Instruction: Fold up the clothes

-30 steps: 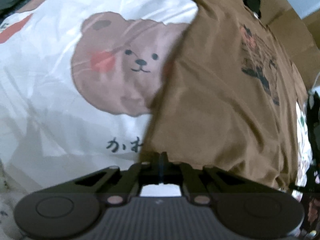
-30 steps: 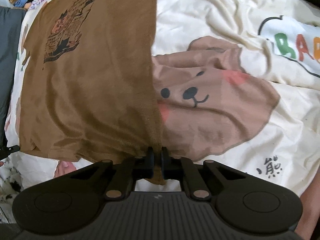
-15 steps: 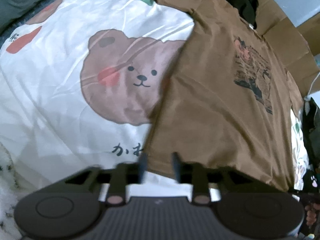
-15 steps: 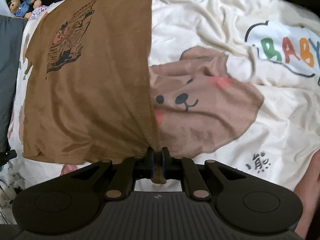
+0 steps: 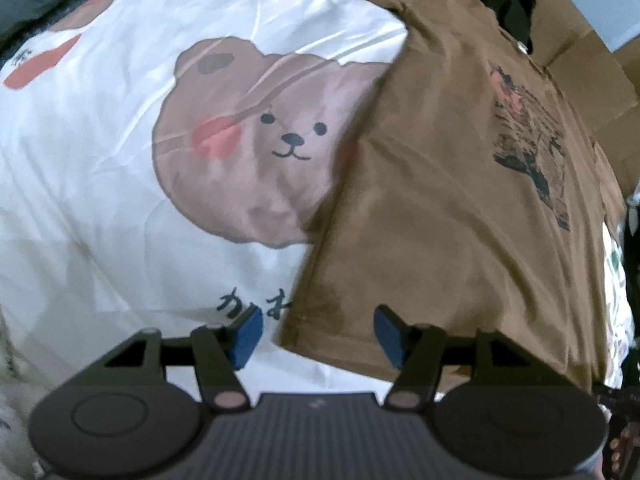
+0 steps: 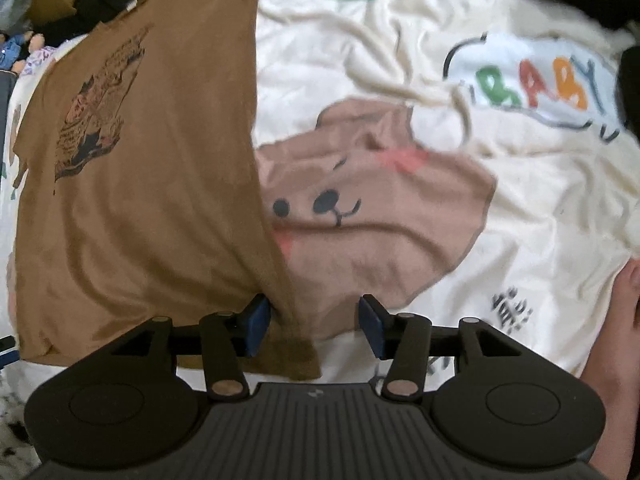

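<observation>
A brown T-shirt (image 5: 440,200) with a dark chest print lies spread flat on a white blanket (image 5: 100,160) printed with bears. My left gripper (image 5: 319,336) hangs over the shirt's lower left hem corner. Its blue pads (image 5: 248,336) are apart and still opening, the corner lies loose between them. In the right wrist view the same T-shirt (image 6: 140,200) fills the left side. My right gripper (image 6: 313,328) is over the lower right hem corner, its jaws opening. The fabric rests beside the left pad (image 6: 256,326) and is not pinched.
A cardboard box (image 5: 580,60) and dark clothes (image 5: 508,4) lie past the shirt's collar. Plush toys (image 6: 24,48) sit at the far left corner. A person's bare limb (image 6: 624,320) rests on the blanket (image 6: 540,220) at the right edge.
Both grippers were shut on the shirt's lower hem corners. The left one opened first, then the right. The corners have dropped free onto the blanket.
</observation>
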### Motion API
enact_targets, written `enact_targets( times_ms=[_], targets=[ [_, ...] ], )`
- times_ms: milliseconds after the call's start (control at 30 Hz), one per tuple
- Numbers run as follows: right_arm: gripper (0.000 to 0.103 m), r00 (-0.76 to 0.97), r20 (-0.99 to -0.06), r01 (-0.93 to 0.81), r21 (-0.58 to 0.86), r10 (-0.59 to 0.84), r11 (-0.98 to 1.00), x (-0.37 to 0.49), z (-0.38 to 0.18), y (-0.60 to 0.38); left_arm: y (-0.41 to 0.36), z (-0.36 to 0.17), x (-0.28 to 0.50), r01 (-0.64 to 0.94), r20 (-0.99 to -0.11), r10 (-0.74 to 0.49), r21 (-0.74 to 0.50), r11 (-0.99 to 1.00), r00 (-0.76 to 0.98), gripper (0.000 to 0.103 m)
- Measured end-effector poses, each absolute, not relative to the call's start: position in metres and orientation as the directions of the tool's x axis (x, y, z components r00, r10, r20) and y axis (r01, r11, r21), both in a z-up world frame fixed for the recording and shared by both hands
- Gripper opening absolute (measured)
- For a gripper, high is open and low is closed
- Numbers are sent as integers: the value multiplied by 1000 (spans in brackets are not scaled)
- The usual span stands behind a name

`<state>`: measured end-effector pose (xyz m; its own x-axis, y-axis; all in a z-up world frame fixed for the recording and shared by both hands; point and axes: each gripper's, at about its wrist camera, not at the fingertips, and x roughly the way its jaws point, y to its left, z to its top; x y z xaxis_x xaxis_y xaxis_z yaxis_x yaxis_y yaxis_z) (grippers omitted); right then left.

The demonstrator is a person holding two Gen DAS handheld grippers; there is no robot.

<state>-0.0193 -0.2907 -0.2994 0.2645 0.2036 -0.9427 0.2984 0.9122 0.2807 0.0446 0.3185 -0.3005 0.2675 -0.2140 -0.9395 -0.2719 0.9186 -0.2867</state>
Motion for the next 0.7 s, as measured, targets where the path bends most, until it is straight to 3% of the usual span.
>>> enact_targets(
  times_ms=[467,600,700],
  targets=[
    [50,267,-920,292,362,288,885,-24,-302,-288,321,-311,39,-311,-936,-189,-282,908,297,63],
    [48,253,-919,306,373,302,876,-25,-310,-290,318,-313,43,-287,-948,-169,-247,926,269,58],
    [34,243,-920,303,373,307,877,-24,-315,-287,318,-314,44,-287,-951,-156,-233,929,265,50]
  ],
)
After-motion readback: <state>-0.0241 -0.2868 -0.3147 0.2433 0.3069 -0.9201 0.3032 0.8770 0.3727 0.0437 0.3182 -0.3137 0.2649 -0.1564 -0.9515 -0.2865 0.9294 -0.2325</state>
